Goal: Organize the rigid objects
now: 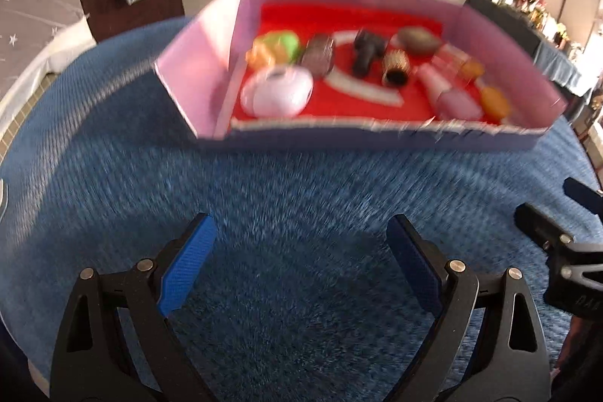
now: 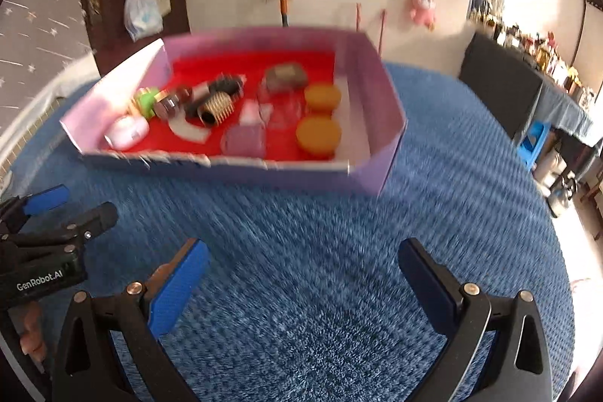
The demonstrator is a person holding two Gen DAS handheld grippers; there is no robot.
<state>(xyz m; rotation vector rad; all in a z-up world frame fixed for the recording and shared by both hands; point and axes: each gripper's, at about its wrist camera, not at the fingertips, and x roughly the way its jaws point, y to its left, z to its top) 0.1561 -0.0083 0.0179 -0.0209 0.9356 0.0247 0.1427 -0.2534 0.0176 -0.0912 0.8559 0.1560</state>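
Rigid objects lie gathered in the pink box (image 1: 196,70) with the red floor, which sits on the blue cloth (image 1: 286,198) ahead of both tools. Nearest, the left gripper (image 1: 297,262) and right gripper (image 2: 301,285) hover over bare cloth with jaws spread wide, grasping nothing. Farther off, the white egg-shaped case (image 1: 277,91) and orange lids (image 2: 318,134) look light, hard and likely slippery, so a grasp across their narrow sides seems best.

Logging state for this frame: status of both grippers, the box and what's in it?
left gripper: jaws open, empty, above the blue mat
right gripper: jaws open, empty
pink box: open-topped, on the mat
two orange caps: inside box, right end
white oval case: inside box, left end
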